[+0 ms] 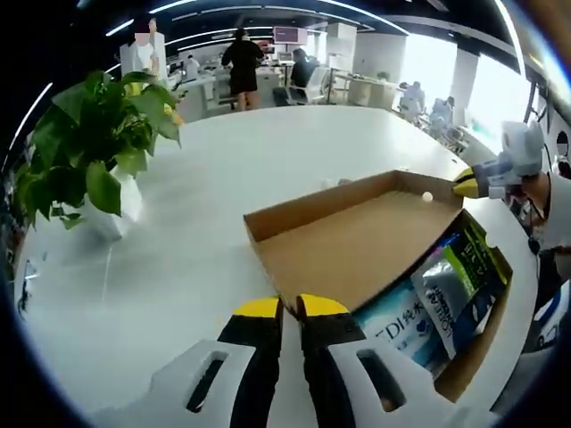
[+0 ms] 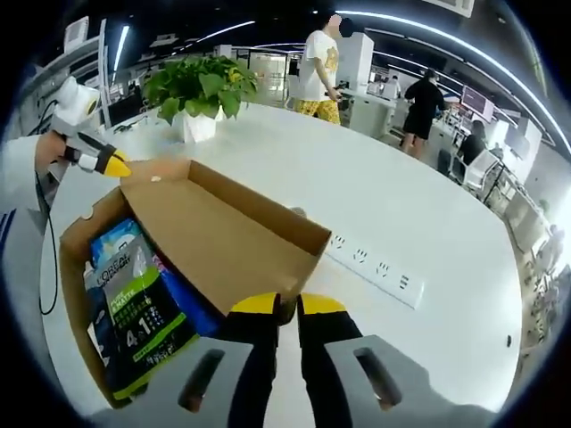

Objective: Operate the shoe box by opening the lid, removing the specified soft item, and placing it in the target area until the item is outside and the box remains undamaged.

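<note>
In the left gripper view, a potted plant [image 1: 94, 143] stands at 10 o'clock on the white worktop [image 1: 268, 152], well apart from the shoe box [image 1: 464, 357]. At 6 o'clock the left claw [image 1: 291, 308] rises with its yellow-tipped jaws pressed together on the near corner of the raised cardboard lid [image 1: 357, 236], whose brown inner face slopes toward 2 o'clock. Beneath the lid's right edge, at 4 o'clock, soft packets [image 1: 451, 294] in blue, white and green lie inside the box. At 3 o'clock the right claw [image 1: 466, 185] reaches in from the edge, its yellow tip touching the lid's far corner. In the right gripper view, the left claw [image 2: 114, 165] shows at 10 o'clock with its yellow tip at the far corner of the lid [image 2: 223, 236]. The open box [image 2: 76, 294] lies at 8 o'clock, with the packets [image 2: 134, 303] still inside it, a green-and-white one uppermost. The right claw [image 2: 287, 305] at 6 o'clock has its jaws pinched on the lid's near edge. A power strip [image 2: 375, 263] is set into the worktop [image 2: 419, 205] at 3 o'clock, and the plant [image 2: 201, 89] sits at 11 o'clock. People stand in the office behind.
</note>
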{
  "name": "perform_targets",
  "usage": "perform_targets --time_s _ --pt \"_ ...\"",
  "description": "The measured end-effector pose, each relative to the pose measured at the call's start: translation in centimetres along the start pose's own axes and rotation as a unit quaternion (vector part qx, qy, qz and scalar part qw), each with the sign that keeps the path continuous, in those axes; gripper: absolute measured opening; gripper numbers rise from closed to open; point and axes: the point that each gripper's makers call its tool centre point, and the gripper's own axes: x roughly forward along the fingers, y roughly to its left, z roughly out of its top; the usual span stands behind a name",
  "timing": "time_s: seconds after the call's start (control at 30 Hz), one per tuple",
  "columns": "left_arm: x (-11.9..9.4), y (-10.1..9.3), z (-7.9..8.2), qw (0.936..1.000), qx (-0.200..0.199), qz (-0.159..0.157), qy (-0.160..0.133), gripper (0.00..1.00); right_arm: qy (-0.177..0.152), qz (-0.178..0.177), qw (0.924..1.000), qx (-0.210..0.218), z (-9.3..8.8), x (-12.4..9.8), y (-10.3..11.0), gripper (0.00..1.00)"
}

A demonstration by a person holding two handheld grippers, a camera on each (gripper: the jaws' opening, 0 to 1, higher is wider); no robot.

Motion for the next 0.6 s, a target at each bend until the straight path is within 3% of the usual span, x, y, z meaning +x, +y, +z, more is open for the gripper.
perform_targets --time_s 0.13,0.27,0.43,0.6 --pt "0.1 -0.1 -0.3 1.0 0.002 -0.004 0.003 0.06 -0.002 0.001 1.0 -0.002 0.1 0.0 0.0 0.07" --pt "0.2 -0.4 -0.4 1.0 0.003 -0.008 0.0 0.13 -0.003 0.001 1.0 -0.004 0.0 -0.1 0.1 0.09" --pt "0.1 -0.3 -0.1 0.9999 0.004 -0.006 -0.01 0.21 -0.011 -0.008 0.9999 0.003 0.3 -0.5 -0.4 0.18" --pt "-0.4 -0.2 0.5 0.9997 0.006 -0.006 -0.023 0.25 -0.016 -0.012 0.9998 0.005 0.4 -1.4 -0.8 0.18"
